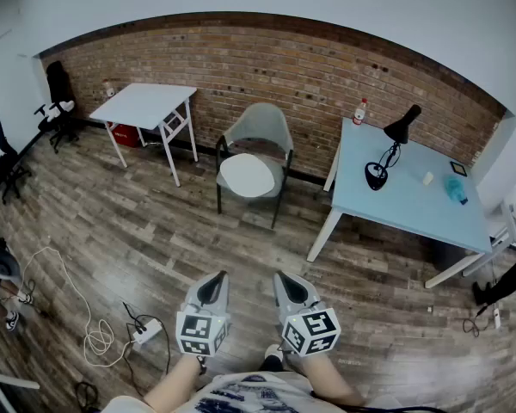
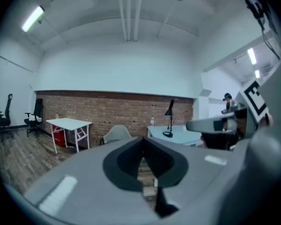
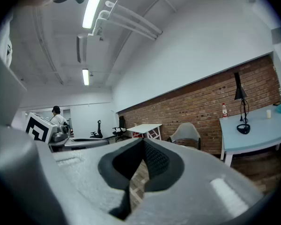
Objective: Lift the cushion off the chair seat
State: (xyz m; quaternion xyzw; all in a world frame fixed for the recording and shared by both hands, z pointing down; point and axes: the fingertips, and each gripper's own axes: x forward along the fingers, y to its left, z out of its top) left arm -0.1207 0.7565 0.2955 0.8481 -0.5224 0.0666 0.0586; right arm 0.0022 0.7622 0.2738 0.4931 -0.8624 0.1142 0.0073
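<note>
Cushion (image 1: pixel 247 176) lift not yet begun. Nearest, at bottom centre of the head view: left gripper (image 1: pixel 213 280) and right gripper (image 1: pixel 284 280), side by side, both fully closed on nothing, aimed roughly level toward the chair (image 1: pixel 262 127). Between them and it, only bare wooden floor (image 1: pixel 155 231); well apart, no contact. Farther up, centre frame: pale, round, lying flat on the grey seat and covering most of it, front edge near the seat's front lip. Judged light, soft and floppy, likely to sag or fold if pinched at a single point; probably not slippery, certainly not fragile. Best taken at the exposed front rim, one gripper toward each side: jaws opened first, slid over the edge, then closed on its thickness. Beyond, along the brick wall (image 1: pixel 310 67): white table (image 1: pixel 146 103) at upper left, pale blue tabletop (image 1: pixel 413 200) at right, neither in the way.
</note>
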